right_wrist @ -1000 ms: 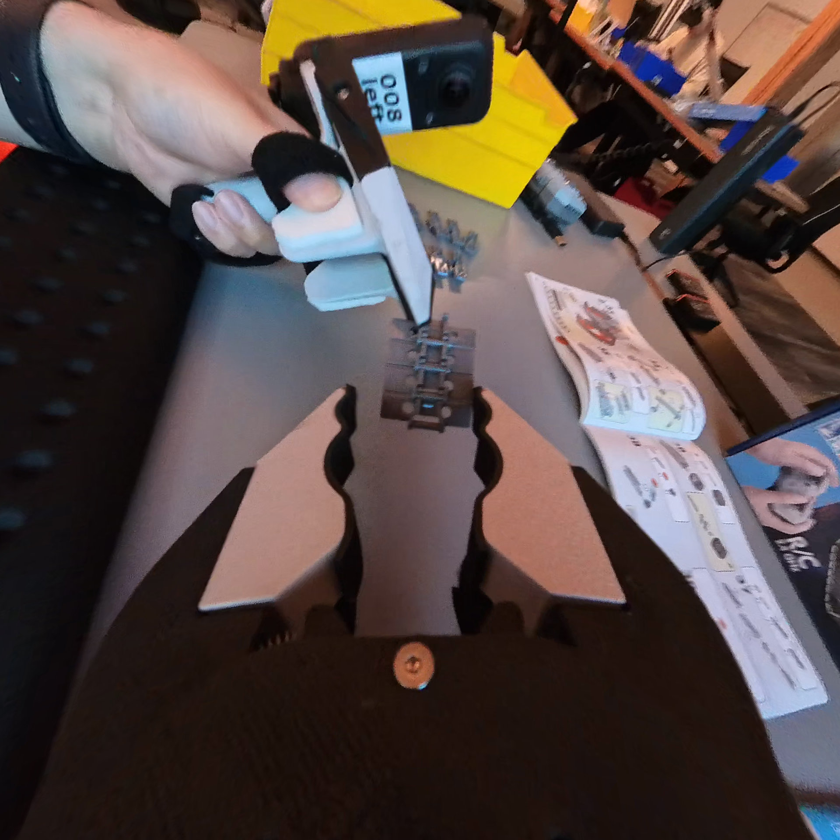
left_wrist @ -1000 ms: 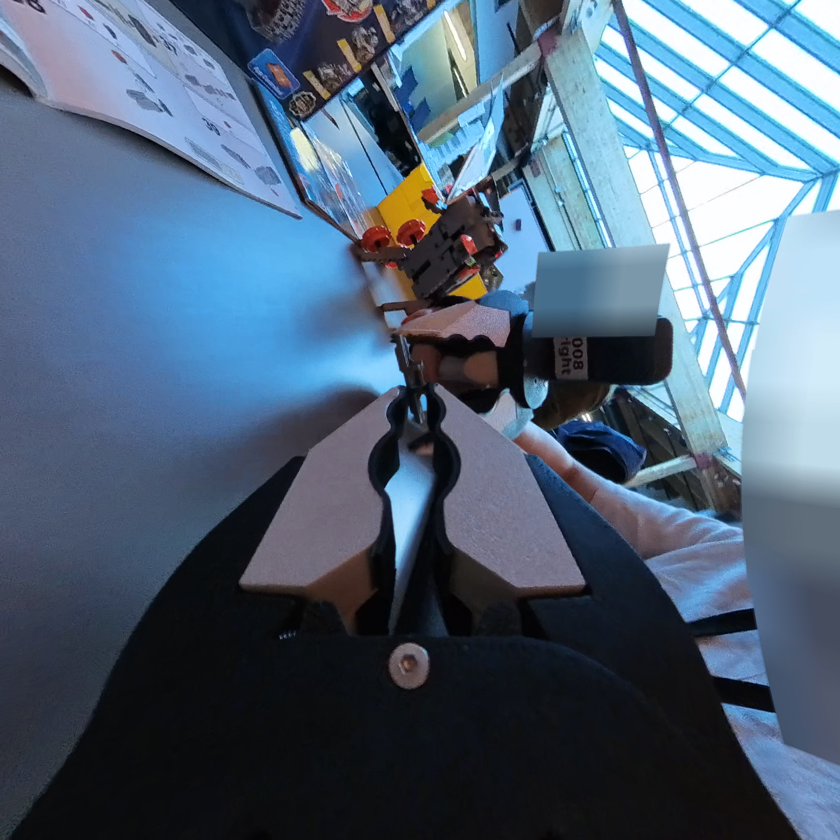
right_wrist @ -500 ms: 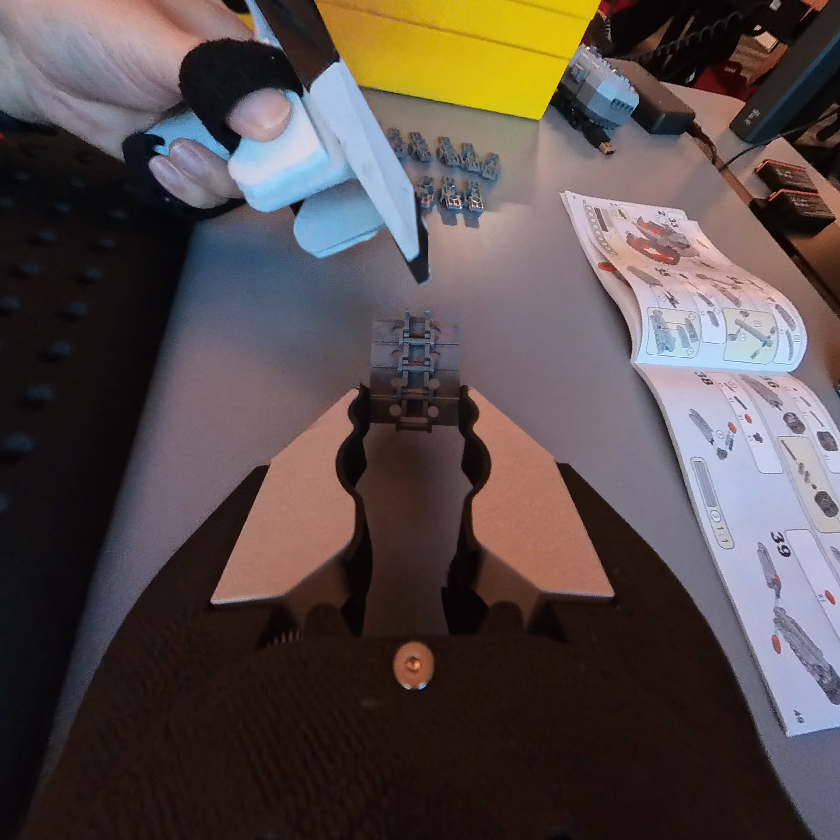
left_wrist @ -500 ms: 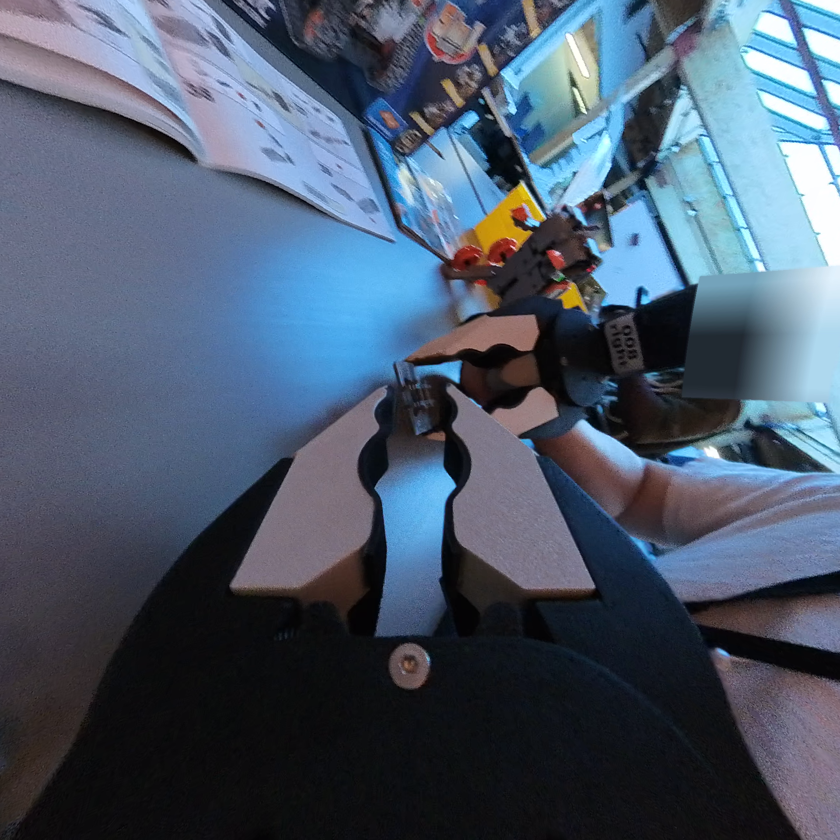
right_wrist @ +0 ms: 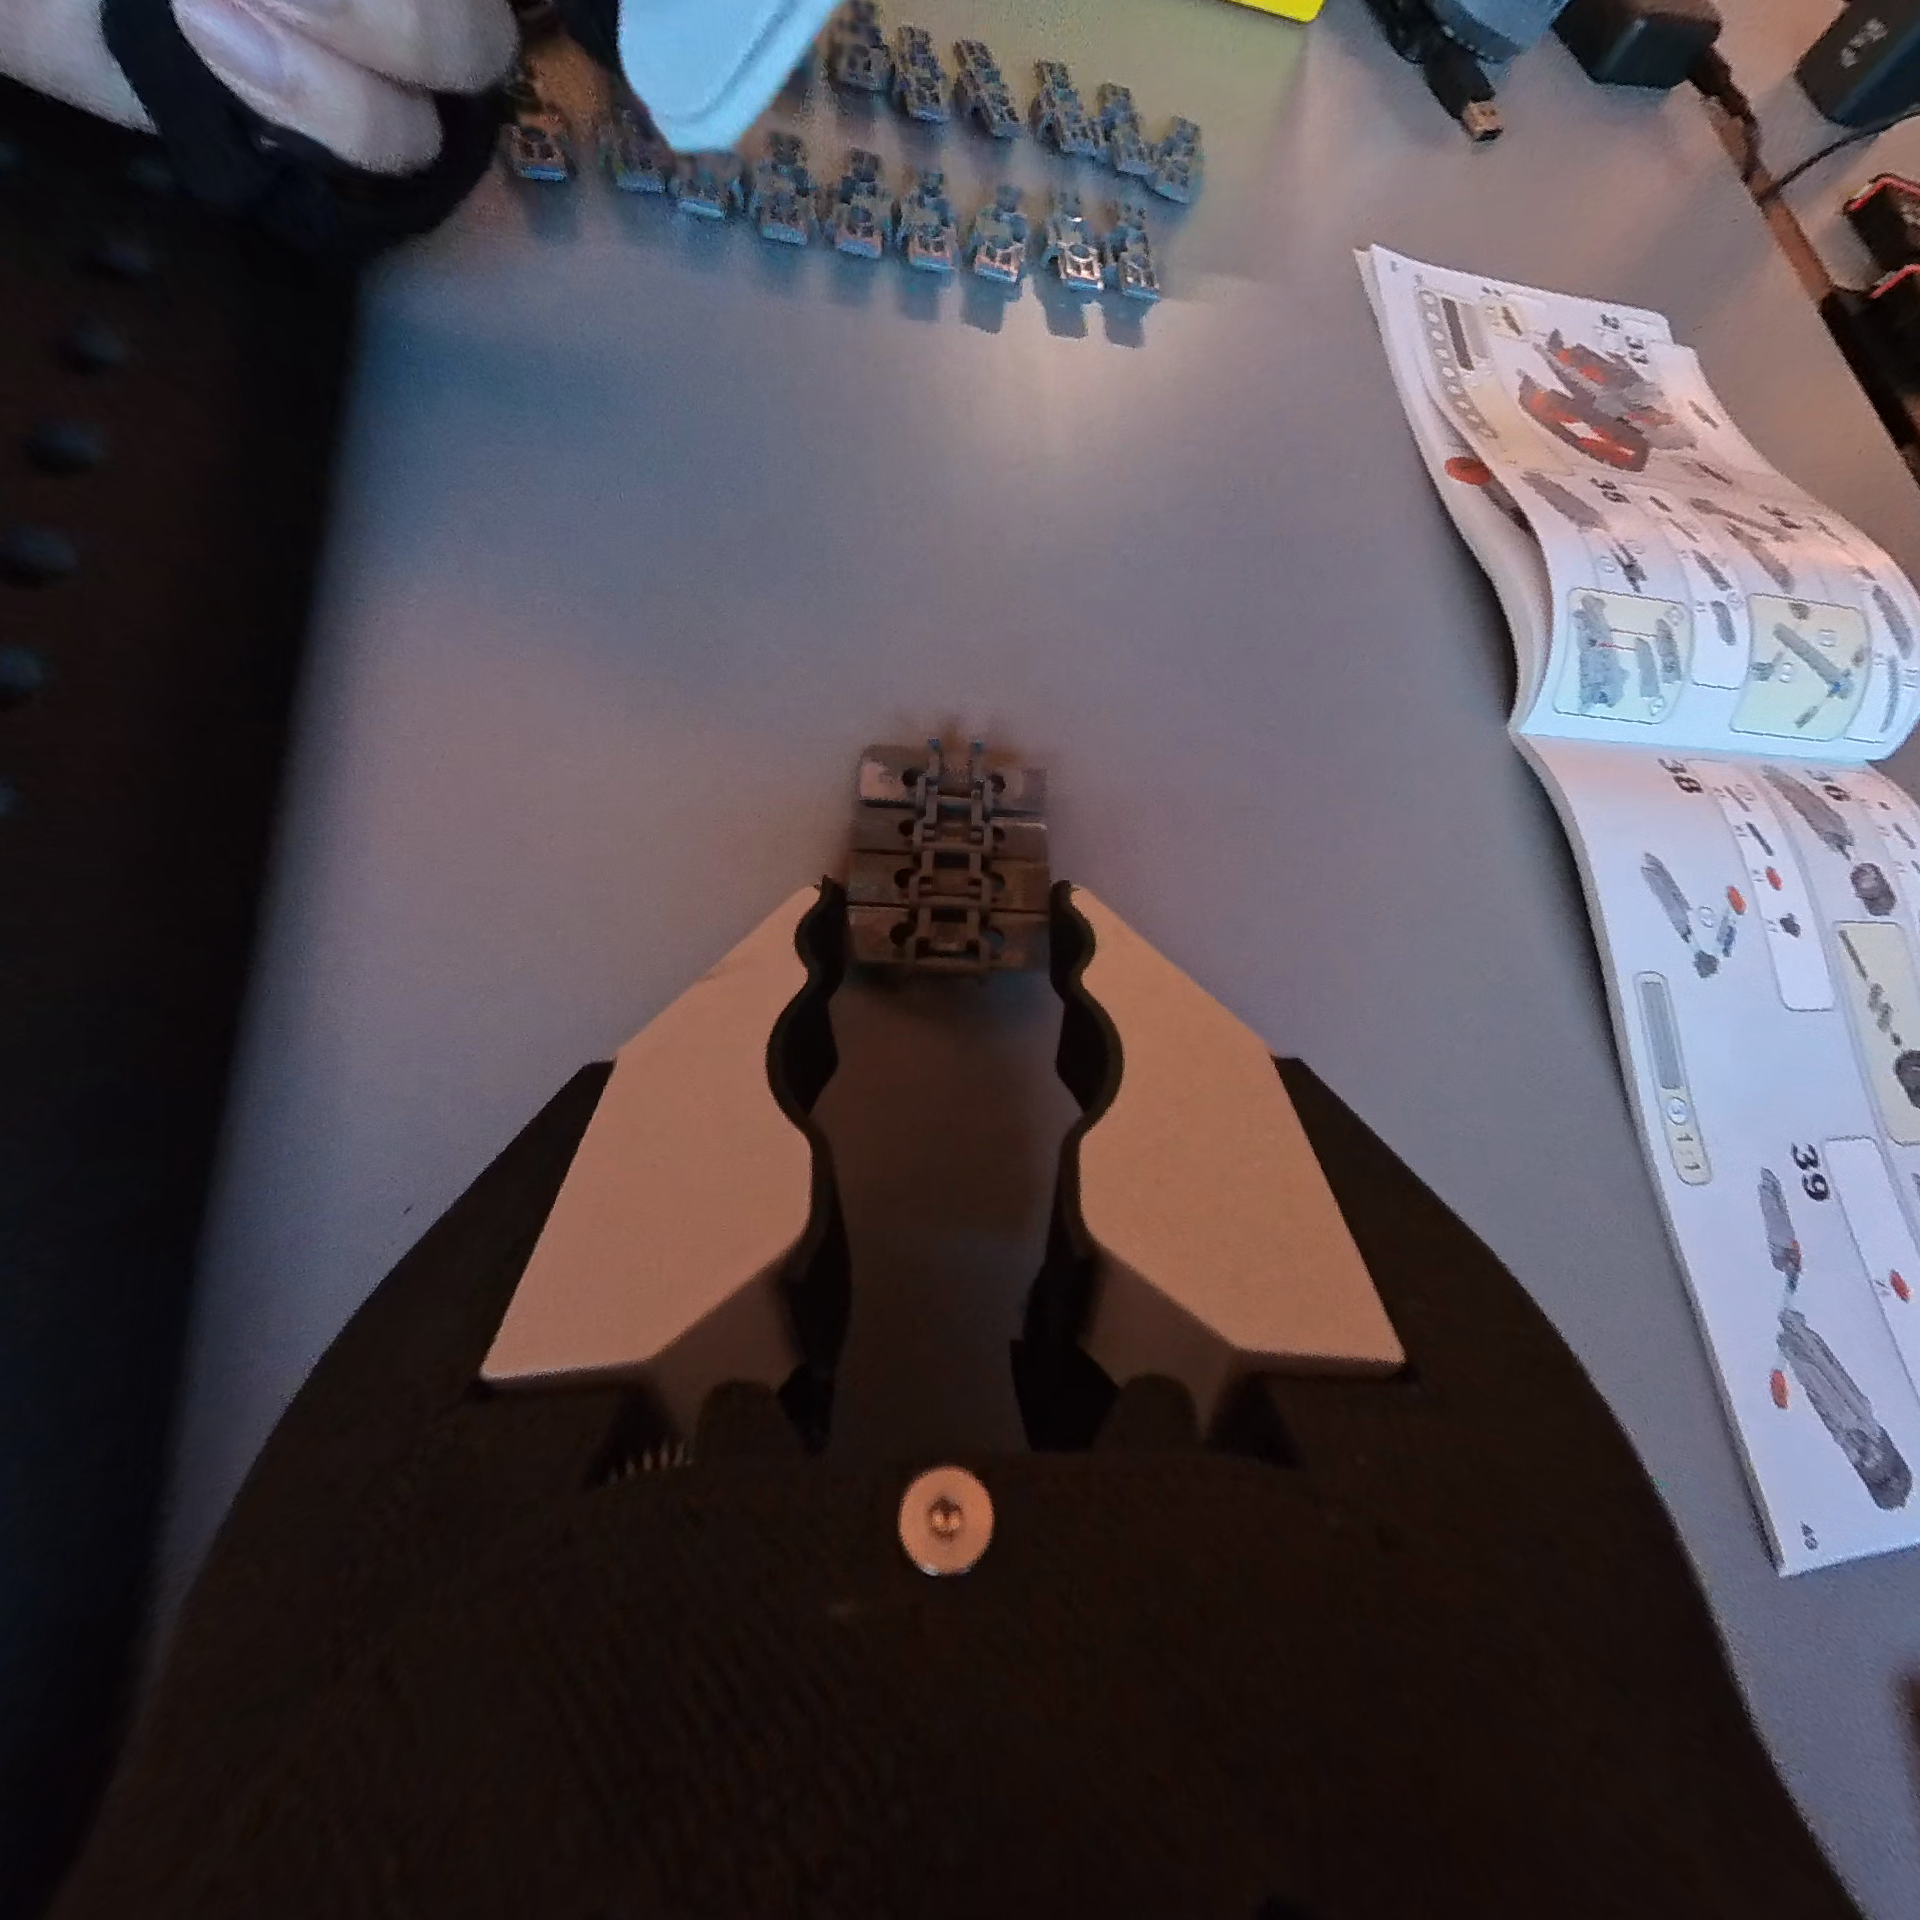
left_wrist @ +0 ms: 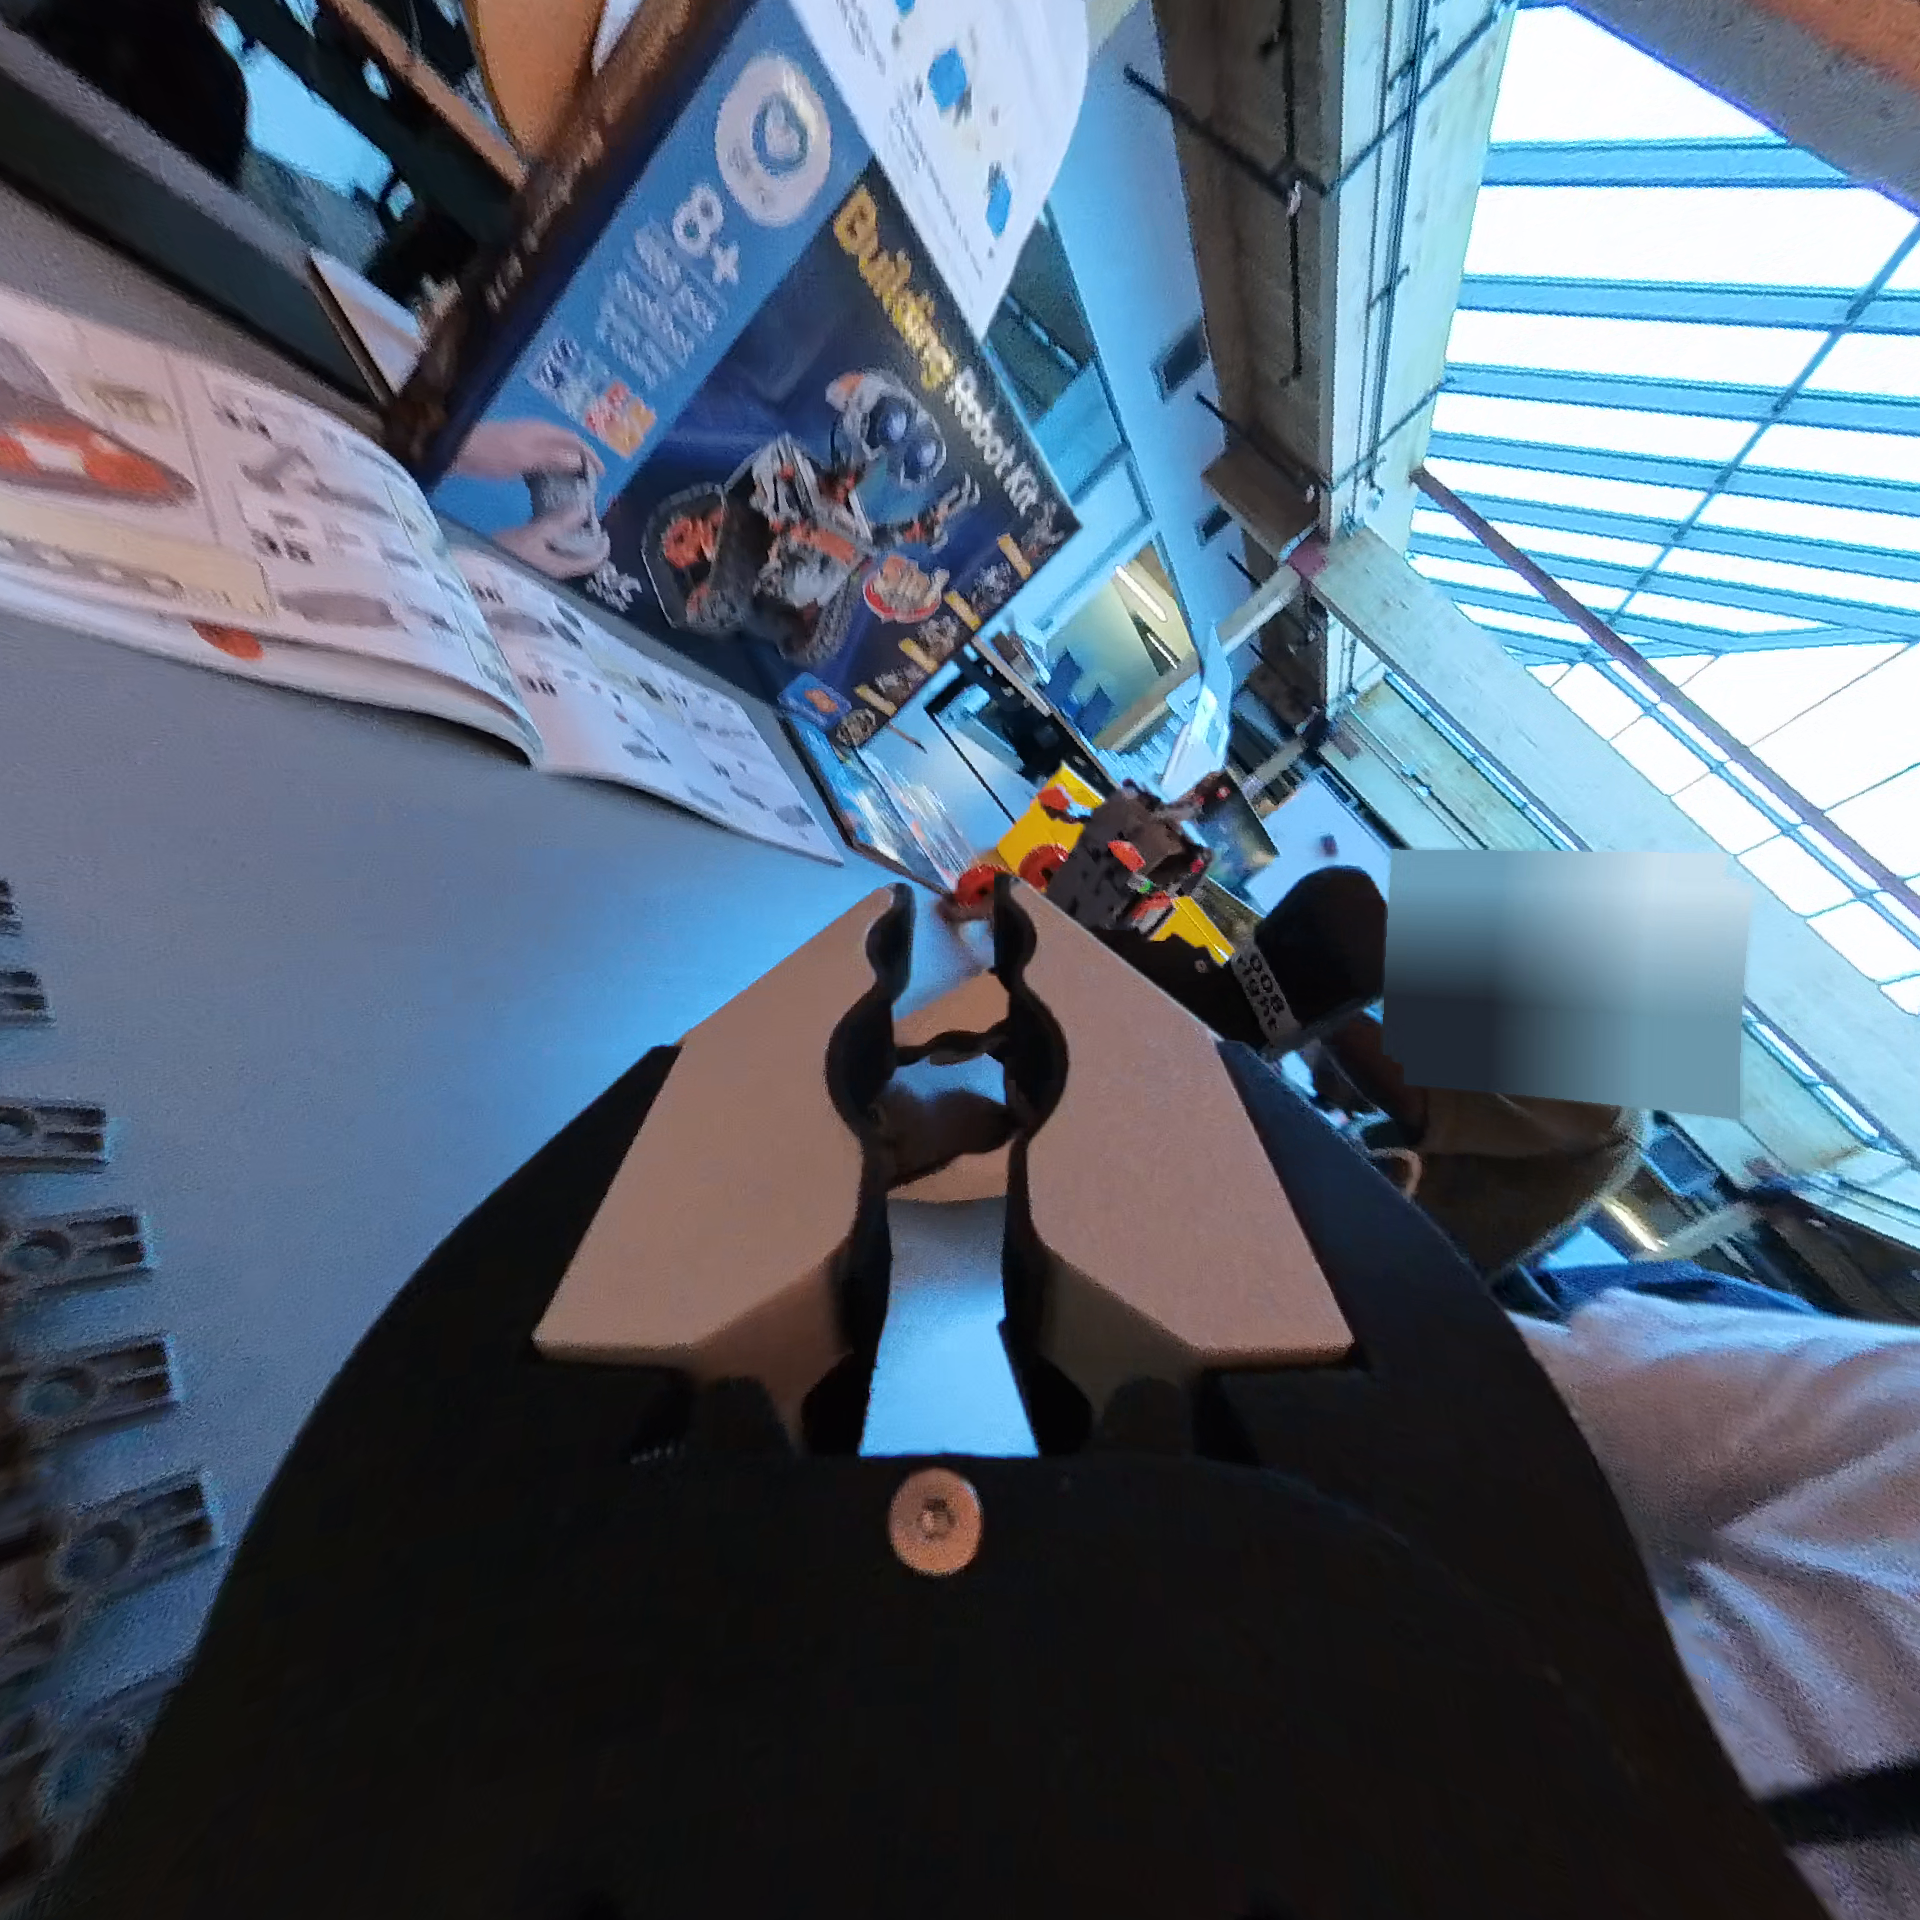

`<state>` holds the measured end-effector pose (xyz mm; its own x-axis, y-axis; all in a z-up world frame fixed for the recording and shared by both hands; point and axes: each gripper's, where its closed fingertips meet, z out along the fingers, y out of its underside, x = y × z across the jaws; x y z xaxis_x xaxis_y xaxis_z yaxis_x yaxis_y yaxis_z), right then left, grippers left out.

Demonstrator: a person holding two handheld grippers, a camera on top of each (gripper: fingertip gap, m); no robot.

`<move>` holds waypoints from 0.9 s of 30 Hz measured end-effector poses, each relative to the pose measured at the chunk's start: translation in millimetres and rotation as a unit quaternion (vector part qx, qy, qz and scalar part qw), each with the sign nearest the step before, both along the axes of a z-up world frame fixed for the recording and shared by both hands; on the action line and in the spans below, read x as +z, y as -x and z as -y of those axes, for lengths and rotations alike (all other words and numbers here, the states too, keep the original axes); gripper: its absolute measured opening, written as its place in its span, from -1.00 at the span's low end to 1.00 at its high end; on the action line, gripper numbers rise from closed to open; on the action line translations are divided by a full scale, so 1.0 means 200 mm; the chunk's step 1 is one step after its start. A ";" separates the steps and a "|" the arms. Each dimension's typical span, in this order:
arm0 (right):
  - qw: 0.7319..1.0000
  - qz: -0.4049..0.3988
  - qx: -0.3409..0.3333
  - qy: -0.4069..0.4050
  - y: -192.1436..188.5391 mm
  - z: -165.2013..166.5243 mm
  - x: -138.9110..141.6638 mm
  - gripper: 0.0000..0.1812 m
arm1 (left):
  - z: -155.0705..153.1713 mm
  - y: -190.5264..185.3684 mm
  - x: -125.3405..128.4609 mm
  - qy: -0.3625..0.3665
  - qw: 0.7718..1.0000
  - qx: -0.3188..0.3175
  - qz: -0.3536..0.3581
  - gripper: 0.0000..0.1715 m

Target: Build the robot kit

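Note:
A short grey track chain (right_wrist: 948,873) of several joined links sits between the tips of my right gripper (right_wrist: 943,896), which is shut on its two sides just above the grey table (right_wrist: 935,520). My left gripper (left_wrist: 949,902) is open by a narrow gap and empty, raised away from the chain and turned on its side. Its white handle (right_wrist: 717,73) and the hand holding it (right_wrist: 291,62) show at the top left of the right wrist view. Part of the right gripper's black body (left_wrist: 1299,966) shows behind the left fingers.
Two rows of loose grey track links (right_wrist: 935,197) lie at the far side of the table, also at the left edge of the left wrist view (left_wrist: 62,1247). An open instruction booklet (right_wrist: 1714,831) lies to the right. A blue kit box (left_wrist: 779,416), a black-and-orange model (left_wrist: 1127,862) and a black mat (right_wrist: 104,623) are around. Across from one pair of fingers to the other is roughly 15 centimeters.
The left gripper let go of the chain, lifted and swung away toward the loose links. The right gripper closed on the chain and now holds it alone.

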<state>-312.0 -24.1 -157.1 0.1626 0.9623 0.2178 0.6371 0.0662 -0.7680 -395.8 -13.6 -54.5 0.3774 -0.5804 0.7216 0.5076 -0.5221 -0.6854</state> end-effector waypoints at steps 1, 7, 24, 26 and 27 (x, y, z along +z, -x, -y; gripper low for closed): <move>1.000 -0.001 -0.004 -0.004 0.00 0.00 0.00 -0.58 | 0.00 0.02 0.02 -0.011 1.000 0.014 0.000 -0.85; 1.000 -0.002 0.008 0.011 -0.03 0.01 0.00 -0.52 | 0.02 0.07 0.05 -0.036 0.998 0.051 -0.004 -0.85; 1.000 0.001 0.015 0.026 -0.04 0.03 -0.01 -0.59 | 0.02 -0.03 0.10 -0.134 0.981 0.064 -0.122 -0.89; 1.000 0.000 0.002 0.015 -0.04 0.01 0.00 -0.59 | 0.02 0.00 0.14 -0.154 0.977 0.091 -0.117 -0.92; 1.000 0.000 -0.004 0.012 -0.04 0.00 0.00 -0.59 | 0.05 0.02 0.19 -0.159 0.978 0.098 -0.090 -0.92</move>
<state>-304.4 -24.9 -157.8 0.1711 0.9657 0.1952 0.6374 0.0426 -0.7694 -400.3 -23.2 -16.4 0.6079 -0.6689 0.4278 0.4329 -0.1724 -0.8848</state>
